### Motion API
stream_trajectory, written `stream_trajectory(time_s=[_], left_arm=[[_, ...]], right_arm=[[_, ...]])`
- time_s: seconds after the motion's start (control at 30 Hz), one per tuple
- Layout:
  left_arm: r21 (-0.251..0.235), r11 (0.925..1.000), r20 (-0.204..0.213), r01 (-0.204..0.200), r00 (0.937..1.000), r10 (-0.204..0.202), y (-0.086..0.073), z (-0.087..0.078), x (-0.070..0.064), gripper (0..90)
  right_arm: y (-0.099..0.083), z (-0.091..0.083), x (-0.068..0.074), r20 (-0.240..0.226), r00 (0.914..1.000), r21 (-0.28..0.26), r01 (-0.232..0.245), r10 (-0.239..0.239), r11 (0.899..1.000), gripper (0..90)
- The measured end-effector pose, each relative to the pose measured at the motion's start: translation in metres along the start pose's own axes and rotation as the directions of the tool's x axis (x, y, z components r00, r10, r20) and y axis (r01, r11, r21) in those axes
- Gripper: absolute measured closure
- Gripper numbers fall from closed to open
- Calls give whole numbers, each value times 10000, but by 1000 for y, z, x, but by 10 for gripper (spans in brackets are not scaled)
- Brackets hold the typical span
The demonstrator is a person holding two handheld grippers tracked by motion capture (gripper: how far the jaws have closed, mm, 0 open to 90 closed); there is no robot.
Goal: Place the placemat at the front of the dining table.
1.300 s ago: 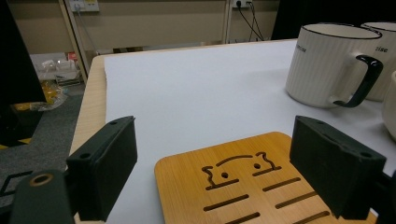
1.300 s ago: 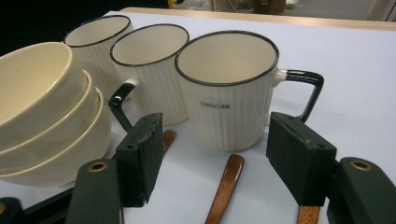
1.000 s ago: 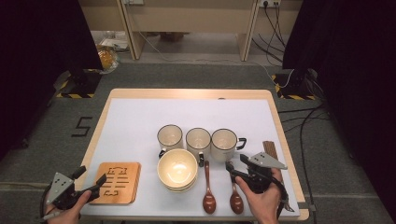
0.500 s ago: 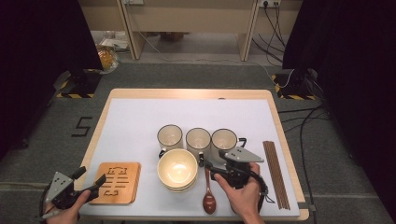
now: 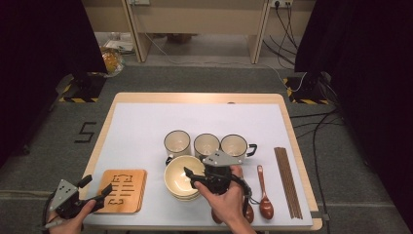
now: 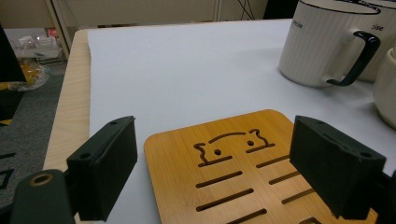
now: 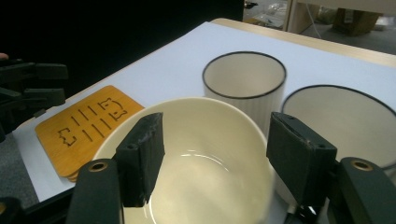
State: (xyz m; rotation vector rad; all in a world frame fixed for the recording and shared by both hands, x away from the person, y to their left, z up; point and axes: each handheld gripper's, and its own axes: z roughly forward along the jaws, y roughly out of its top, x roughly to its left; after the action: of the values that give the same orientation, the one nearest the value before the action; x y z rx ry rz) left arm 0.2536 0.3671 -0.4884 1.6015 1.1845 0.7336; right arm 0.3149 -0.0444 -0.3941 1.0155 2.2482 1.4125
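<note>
The right gripper (image 5: 191,176) hangs over the cream bowl (image 5: 181,176) at the near middle of the table (image 5: 146,122), its jaws spread wide and gripping nothing; in the right gripper view the two black jaws stand above the bowl's (image 7: 201,154) hollow, one toward each side of the rim, and I cannot tell whether either touches it; the bowl sits on top of a small stack of like bowls, just in front of a row of three mugs; the left mug (image 5: 176,143) stands just behind the bowl, the middle mug (image 5: 206,145) beside it, and the right mug (image 5: 234,145) has its dark handle pointing to the right; to the right of the hand lie two wooden spoons, the farther one (image 5: 263,192) in plain sight and the nearer one (image 5: 249,213) partly hidden under the wrist; beyond them a bundle of dark chopsticks (image 5: 287,180) lies lengthwise near the table's right edge.

The left gripper (image 5: 102,187) rests at the near left corner, jaws wide apart and empty; in the left gripper view they stand either side of the near end of a wooden trivet (image 6: 238,168), which lies flat on the white surface with slots and a small face cut into it; the trivet (image 5: 122,190) is well apart from the bowl, to its left.
</note>
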Motion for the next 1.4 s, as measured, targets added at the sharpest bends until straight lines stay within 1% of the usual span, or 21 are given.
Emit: stream_trajectory(time_s=[0.27,0.5,0.7,0.73,0.8,0.83,0.97,1.03,1.1,1.23,1.27,1.3,1.33,1.4], left_arm=[[95,10000,25,-5,10000,5,0,1,0,145],[167,9999,43,20,10000,-21,0,2,0,145],[120,9999,14,66,10000,-66,0,1,2,146],[114,9999,16,75,10000,-75,0,1,2,145],[112,9999,27,82,10000,-82,0,1,3,146],[143,9999,12,52,10000,-52,0,1,3,146],[142,9999,-6,43,10000,-43,0,2,3,145],[164,9999,-12,3,10000,-3,0,2,4,144],[178,9998,-27,13,10000,-13,0,2,4,145],[251,9997,-19,59,10000,-59,0,2,6,145],[248,9997,-25,76,10000,-75,-1,2,7,145],[279,9996,-36,77,10000,-76,-1,2,7,145],[276,9996,-29,90,10000,-90,-1,2,8,145],[299,9994,-29,143,9999,-143,-1,2,8,145]], right_arm=[[4,17,23,-364,9991,231,237,-228,9995,366],[9,34,47,-835,9960,208,351,-333,9992,367],[11,47,65,-1107,9920,235,629,-599,9977,367],[12,49,67,-1151,9912,243,680,-648,9974,367],[12,53,72,-1210,9909,315,626,-583,9975,367],[12,55,74,-1233,9899,280,746,-706,9968,367],[12,62,80,-1345,9877,382,856,-797,9956,367],[12,66,84,-1418,9871,479,820,-745,9955,367],[12,70,88,-1488,9846,517,1002,-916,9936,367],[10,81,97,-1648,9804,671,1208,-1084,9904,367],[9,83,100,-1680,9809,802,1126,-980,9904,367],[8,86,102,-1714,9785,807,1296,-1144,9883,366],[7,88,104,-1631,9780,803,1442,-1298,9863,366],[7,90,107,-1588,9779,852,1509,-1361,9849,367]])
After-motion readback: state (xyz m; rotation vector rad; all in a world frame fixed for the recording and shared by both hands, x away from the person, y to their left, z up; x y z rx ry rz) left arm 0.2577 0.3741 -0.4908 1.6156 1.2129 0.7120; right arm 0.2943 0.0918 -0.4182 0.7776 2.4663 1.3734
